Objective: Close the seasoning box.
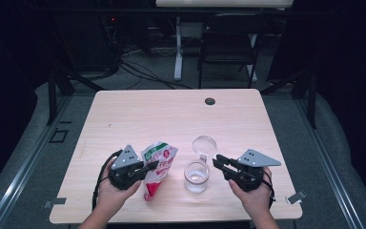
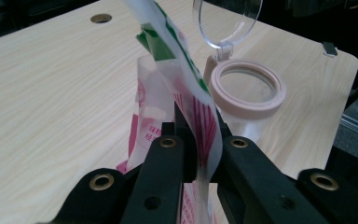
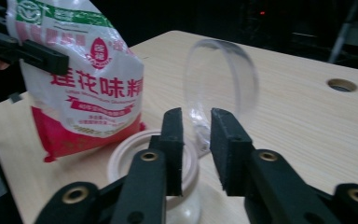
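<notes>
The left gripper [image 1: 151, 168], nearest at the table's [image 1: 171, 114] front edge, is clamped on the bag [image 1: 158, 164], its jaws pinching the bag's upper part [image 2: 200, 121]. The bag stands tilted, with its base on the table. At the bag's three o'clock stands the jar [image 1: 196, 176], its clear lid [image 1: 204, 144] flipped open toward twelve. The right gripper [image 1: 218, 162] hovers at the jar's three o'clock, jaws apart with a narrow gap, gripping nothing [image 3: 196, 140].
</notes>
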Tool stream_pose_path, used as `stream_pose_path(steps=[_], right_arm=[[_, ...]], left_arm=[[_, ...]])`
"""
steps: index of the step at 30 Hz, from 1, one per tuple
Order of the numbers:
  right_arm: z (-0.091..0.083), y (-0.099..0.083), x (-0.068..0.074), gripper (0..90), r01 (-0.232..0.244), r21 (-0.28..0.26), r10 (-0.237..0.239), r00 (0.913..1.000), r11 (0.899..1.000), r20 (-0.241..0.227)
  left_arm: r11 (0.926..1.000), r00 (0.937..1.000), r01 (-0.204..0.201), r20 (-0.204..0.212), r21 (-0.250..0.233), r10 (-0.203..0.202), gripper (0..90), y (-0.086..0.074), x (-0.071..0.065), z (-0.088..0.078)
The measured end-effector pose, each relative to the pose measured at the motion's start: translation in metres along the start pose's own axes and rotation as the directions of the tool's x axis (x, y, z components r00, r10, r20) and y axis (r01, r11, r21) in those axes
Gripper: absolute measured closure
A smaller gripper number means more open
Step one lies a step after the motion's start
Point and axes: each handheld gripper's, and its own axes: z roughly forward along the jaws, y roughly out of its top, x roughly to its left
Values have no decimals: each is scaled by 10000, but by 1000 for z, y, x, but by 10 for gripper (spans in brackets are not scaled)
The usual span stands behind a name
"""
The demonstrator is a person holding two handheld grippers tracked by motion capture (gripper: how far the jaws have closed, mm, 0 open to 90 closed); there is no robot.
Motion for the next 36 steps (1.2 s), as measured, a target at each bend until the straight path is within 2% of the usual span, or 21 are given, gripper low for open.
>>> stream_pose_path(steps=[5,8,10,11,14,18,26,33,36], right_arm=[[12,10,13,788,529,215,-514,9963,9984,-684],[24,16,22,752,833,399,-772,9878,9957,-1351],[36,18,29,727,990,639,-856,9789,9930,-1853],[41,19,33,716,1068,732,-896,9741,9916,-2075],[56,20,45,686,1360,906,-1102,9632,9866,-2451],[71,21,54,678,1657,1054,-1335,9561,9805,-2609],[85,26,56,679,1555,916,-1246,9522,9836,-2789],[96,31,62,687,1789,1108,-1346,9363,9776,-3243],[100,32,63,694,1838,1238,-1333,9328,9751,-3348]], left_arm=[[9997,9997,238,-8,18,-238,896,-18,-3,-4],[9994,9994,346,45,-28,-346,895,-26,-5,-4],[9984,9986,514,91,-222,-513,895,-30,-6,-5],[9987,9989,461,99,-200,-460,895,-31,-6,-5],[9981,9985,531,167,-328,-526,893,-34,-8,-5],[9978,9984,513,263,-409,-503,890,-36,-9,-6],[9978,9983,499,337,-438,-484,887,-36,-10,-3],[9976,9980,531,369,-454,-514,886,-36,-9,-2],[9977,9981,497,384,-451,-480,883,-37,-10,-2]])
